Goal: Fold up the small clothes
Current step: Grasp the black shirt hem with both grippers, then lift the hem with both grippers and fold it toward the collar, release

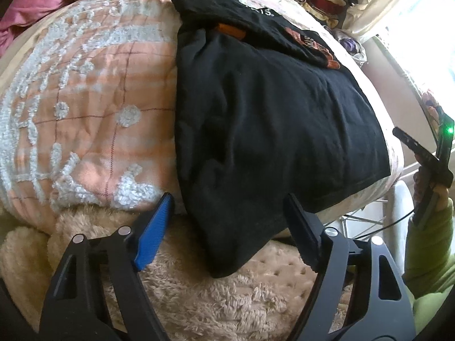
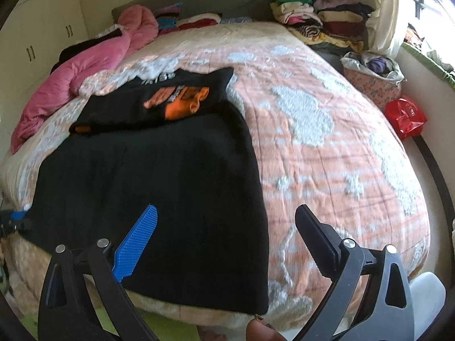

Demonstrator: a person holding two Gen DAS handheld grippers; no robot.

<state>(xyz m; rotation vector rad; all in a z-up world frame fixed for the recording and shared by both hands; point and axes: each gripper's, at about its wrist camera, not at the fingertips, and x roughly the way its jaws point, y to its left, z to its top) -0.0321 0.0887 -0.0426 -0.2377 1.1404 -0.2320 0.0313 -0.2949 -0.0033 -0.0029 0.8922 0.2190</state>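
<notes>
Black cotton T-shirt with orange print (image 2: 159, 176) lies flat on the peach quilted bedspread (image 2: 327, 153), top part folded over. Left gripper (image 1: 227, 216) angled down at its near hem corner, jaws apart, nothing pinched. Right gripper (image 2: 227, 227) tilted down over the hem's other corner, jaws spread, empty.

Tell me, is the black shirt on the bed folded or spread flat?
Partly folded. The black shirt has its top part turned down over its body, so the orange print faces up; the lower part lies spread on the bed.

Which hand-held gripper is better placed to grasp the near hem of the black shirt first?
Left. The left hand-held gripper already has the black shirt corner between its open jaws. The right hand-held gripper is open above the shirt's edge.
</notes>
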